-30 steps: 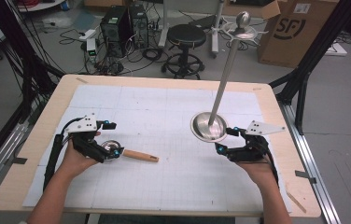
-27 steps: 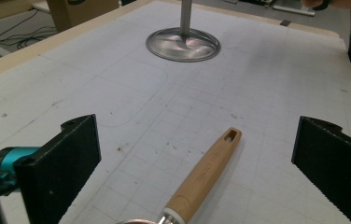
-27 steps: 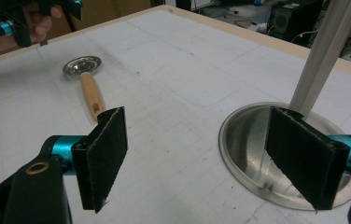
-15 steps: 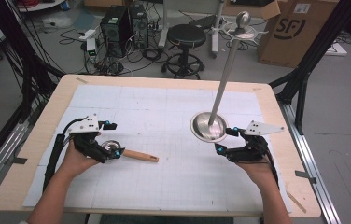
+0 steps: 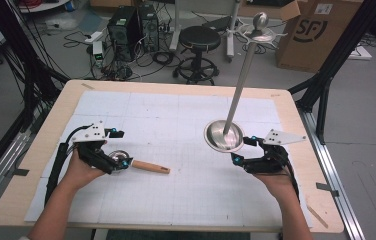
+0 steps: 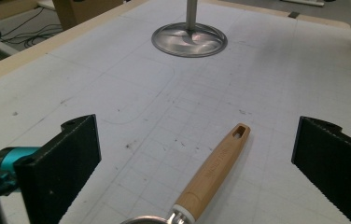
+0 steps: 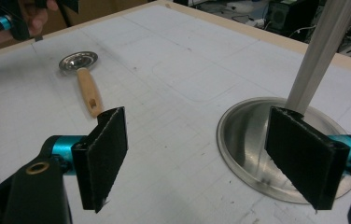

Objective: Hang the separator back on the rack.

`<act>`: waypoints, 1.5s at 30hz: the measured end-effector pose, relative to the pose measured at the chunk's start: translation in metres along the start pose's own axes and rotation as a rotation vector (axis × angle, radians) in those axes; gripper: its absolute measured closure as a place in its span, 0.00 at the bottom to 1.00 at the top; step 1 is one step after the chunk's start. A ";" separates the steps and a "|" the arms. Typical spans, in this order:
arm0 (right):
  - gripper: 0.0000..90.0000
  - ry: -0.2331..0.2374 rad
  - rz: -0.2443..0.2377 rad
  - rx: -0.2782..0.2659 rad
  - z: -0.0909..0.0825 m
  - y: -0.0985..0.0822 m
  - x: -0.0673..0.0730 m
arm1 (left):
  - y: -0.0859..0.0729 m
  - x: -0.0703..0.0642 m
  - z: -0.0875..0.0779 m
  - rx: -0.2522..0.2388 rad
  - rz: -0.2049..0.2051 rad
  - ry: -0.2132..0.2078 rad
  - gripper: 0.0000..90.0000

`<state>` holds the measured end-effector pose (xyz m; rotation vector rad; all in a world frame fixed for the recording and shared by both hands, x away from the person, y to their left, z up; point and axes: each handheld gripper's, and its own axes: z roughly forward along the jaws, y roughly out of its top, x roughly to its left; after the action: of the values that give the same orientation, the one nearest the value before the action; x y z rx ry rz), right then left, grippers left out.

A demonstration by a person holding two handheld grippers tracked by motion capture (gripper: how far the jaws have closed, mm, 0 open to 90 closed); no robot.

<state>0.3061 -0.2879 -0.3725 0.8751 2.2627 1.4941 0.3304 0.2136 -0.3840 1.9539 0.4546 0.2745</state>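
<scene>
A small metal scoop with a wooden handle (image 5: 148, 166) lies on the white mat, handle pointing right. My left gripper (image 5: 121, 148) stands open around its bowl end. In the left gripper view the handle (image 6: 215, 170) lies between the wide-apart jaws of that gripper (image 6: 199, 128), touching neither. A steel stand with a round base (image 5: 216, 142) and a tall leaning pole (image 5: 241, 75) is at the right. My right gripper (image 5: 243, 149) is open beside that base. In the right gripper view this gripper (image 7: 201, 158) holds nothing, one jaw over the base's rim (image 7: 246, 135). The scoop (image 7: 88, 91) lies farther off.
The wooden table's edge (image 5: 186, 86) frames the gridded mat. Bare mat lies between the scoop and the stand. Beyond the table are a stool (image 5: 199, 40), computer boxes (image 5: 126, 25), floor cables and a cardboard box (image 5: 316, 35). The left gripper (image 7: 5, 18) is at the right gripper view's top left.
</scene>
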 end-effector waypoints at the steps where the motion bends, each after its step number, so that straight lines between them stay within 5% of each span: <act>1: 0.23 0.002 0.000 0.005 0.000 0.000 0.000 | 0.001 -0.001 0.000 0.008 0.010 0.003 0.02; 18: 0.23 -0.003 -0.012 0.007 -0.002 -0.001 0.002 | 0.029 -0.007 0.027 0.235 0.130 -0.014 0.04; 21: 0.23 -0.005 -0.011 0.011 -0.002 -0.002 0.002 | 0.036 -0.009 0.036 0.275 0.148 -0.086 0.14; 24: 0.23 -0.004 -0.008 0.012 -0.002 -0.002 0.003 | 0.040 -0.012 0.044 0.337 0.181 -0.109 0.21; 31: 0.23 0.001 -0.014 0.018 0.001 -0.002 0.004 | 0.042 -0.015 0.058 0.450 0.204 -0.131 0.27; 33: 0.23 0.002 -0.009 0.021 0.001 -0.002 0.003 | 0.039 -0.016 0.070 0.576 0.202 -0.148 0.28; 37: 0.23 0.002 -0.011 0.021 0.002 -0.002 0.003 | 0.033 -0.019 0.081 0.666 0.249 -0.107 0.30; 45: 0.23 0.003 -0.010 0.026 0.003 -0.003 0.002 | 0.031 -0.022 0.094 0.730 0.269 -0.124 0.36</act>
<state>0.3050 -0.2851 -0.3764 0.8680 2.2897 1.4656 0.3529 0.1151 -0.3943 2.7366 0.2173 0.1644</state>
